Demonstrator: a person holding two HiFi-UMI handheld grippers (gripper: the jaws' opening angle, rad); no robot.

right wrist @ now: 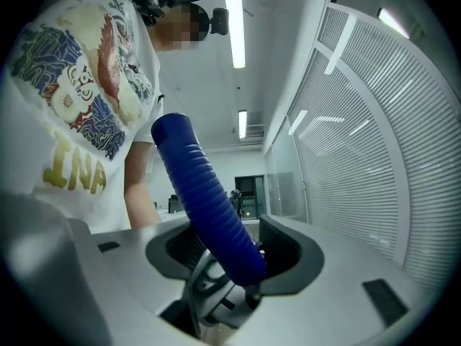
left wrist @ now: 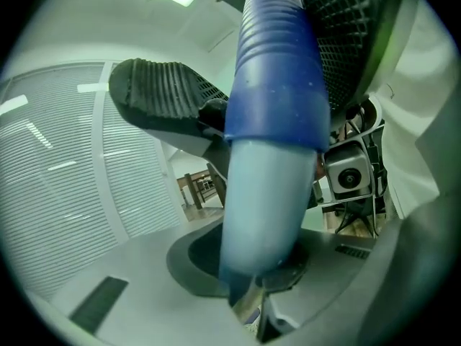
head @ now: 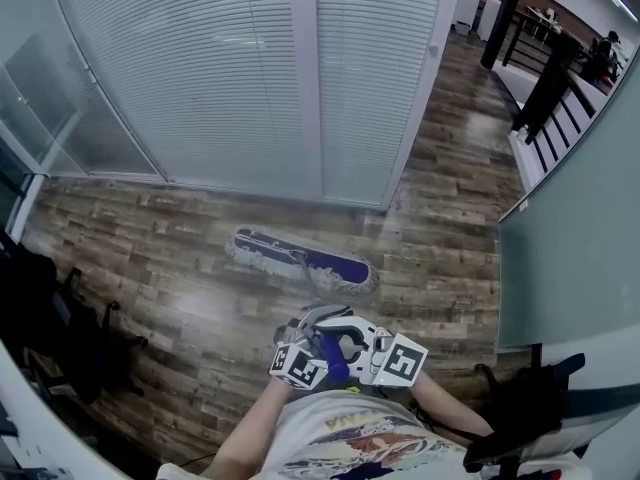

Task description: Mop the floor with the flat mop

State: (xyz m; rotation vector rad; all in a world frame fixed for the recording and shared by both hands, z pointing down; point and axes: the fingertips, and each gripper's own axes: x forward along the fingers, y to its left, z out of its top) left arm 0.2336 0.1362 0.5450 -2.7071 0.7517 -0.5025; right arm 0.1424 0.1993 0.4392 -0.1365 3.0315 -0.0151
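The flat mop's blue and white head [head: 300, 257] lies on the wooden floor in front of the blinds. Its blue ribbed handle [head: 331, 356] comes up to my two grippers, which sit close together by the person's chest. My left gripper [head: 300, 364] [left wrist: 259, 265] is shut on the handle [left wrist: 270, 121]. My right gripper [head: 386, 354] [right wrist: 230, 254] faces it. The handle [right wrist: 205, 193] runs between its jaws, which stand apart, with a gap on the left side.
A glass wall with white blinds [head: 250, 78] stands behind the mop. Black bags and chair legs [head: 45, 318] crowd the left. A frosted partition [head: 570, 248] and a black chair [head: 520, 418] are on the right. A corridor [head: 470, 108] runs off at the top right.
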